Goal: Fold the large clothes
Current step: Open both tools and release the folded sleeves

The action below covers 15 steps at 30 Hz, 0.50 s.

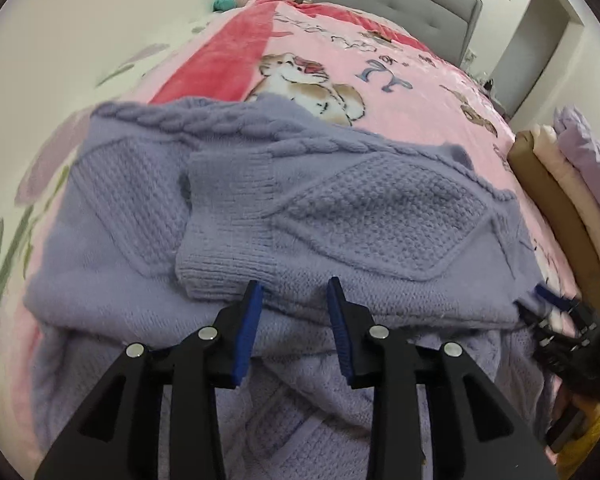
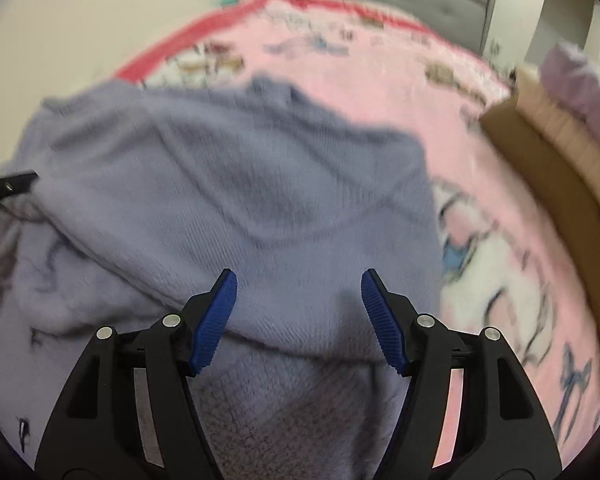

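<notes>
Sweater (image 1: 284,216) lies folded across the near edge of the bed (image 1: 380,68), just ahead of the left gripper (image 1: 294,292) and right gripper (image 2: 299,280), both with fingers apart and holding nothing.

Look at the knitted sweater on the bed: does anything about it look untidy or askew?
The lavender cable-knit sweater is folded unevenly: its ribbed cuff lies skewed across the top, and lower layers bunch out beneath the folded edge.
</notes>
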{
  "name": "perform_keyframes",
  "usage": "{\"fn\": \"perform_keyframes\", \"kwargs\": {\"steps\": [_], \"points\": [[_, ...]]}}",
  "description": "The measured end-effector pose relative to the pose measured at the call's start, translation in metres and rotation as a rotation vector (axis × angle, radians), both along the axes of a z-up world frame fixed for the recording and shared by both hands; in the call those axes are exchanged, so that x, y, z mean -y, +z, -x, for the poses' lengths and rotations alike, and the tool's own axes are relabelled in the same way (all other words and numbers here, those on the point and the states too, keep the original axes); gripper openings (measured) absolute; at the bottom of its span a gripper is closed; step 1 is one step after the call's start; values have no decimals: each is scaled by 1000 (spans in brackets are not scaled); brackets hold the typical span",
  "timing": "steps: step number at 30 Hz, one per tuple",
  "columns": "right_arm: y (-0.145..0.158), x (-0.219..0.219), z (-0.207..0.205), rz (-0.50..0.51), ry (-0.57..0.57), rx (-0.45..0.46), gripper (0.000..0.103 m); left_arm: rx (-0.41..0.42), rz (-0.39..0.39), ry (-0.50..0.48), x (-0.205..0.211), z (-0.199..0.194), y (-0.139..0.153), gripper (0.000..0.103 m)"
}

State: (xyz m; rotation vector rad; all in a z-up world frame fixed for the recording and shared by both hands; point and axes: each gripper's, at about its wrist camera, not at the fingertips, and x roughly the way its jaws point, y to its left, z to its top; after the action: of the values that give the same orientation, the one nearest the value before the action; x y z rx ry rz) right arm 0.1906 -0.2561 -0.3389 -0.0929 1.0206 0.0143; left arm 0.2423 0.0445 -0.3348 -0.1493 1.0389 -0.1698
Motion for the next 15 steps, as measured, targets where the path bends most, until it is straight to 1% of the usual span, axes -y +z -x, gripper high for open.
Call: {"fn": "perform_keyframes", "kwargs": {"steps": [2, 3, 6, 8, 9, 11, 13, 15], "points": [[-8, 3, 0, -18, -22, -6, 65, -13, 12, 2, -2, -3, -3, 35], [-11, 4, -1, -18, -33, -8, 69, -15, 8, -5, -2, -3, -4, 35], [-19, 6, -7, -14, -51, -38, 73, -14, -23, -32, 2, -3, -8, 36], [-22, 5, -11, 13, -41, -47, 76, -10, -57, -55, 6, -1, -11, 36], [-24, 2, -12, 44, -29, -50, 77, -7, -62, -60, 6, -2, -13, 36], [-25, 0, -12, 65, -20, -49, 80, -6, -59, -65, 5, -3, -16, 37], [-27, 3, -14, 48, -31, -65, 83, -11, -48, -67, 4, -4, -17, 37], [-25, 10, -19, -1, -52, -100, 83, -15, -36, -68, 1, -4, -13, 38]]}}
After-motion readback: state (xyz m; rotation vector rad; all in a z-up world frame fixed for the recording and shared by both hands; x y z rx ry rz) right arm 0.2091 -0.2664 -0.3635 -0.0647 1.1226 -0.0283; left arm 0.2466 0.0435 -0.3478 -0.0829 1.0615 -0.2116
